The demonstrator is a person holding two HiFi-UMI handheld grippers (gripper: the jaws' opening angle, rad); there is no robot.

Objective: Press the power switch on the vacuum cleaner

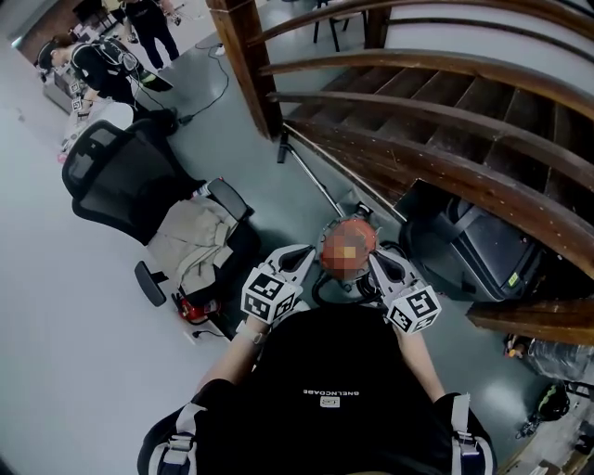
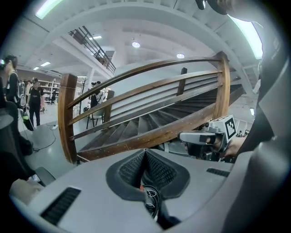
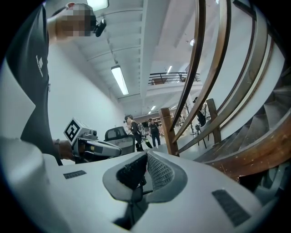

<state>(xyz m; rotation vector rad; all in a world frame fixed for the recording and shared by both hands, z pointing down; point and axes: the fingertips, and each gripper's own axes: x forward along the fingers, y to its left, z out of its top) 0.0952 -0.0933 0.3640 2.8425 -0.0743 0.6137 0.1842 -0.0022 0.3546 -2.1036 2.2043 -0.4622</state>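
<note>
As forearms reach forward, left tongs (image 1: 307, 259) and right tongs (image 1: 375, 265) angle inward.

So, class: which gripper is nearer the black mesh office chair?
Left. The left gripper is just right of the black mesh office chair; the right gripper is farther right again.

Blk office chair (image 1: 121, 176), wood stairs (image 1: 436, 93), ppl (image 1: 148, 28) behind

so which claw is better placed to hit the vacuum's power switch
Right, but only just: the right claw sits slightly nearer the vacuum than the left claw. Both are shut and flank it; the switch itself isn't visible.
</note>
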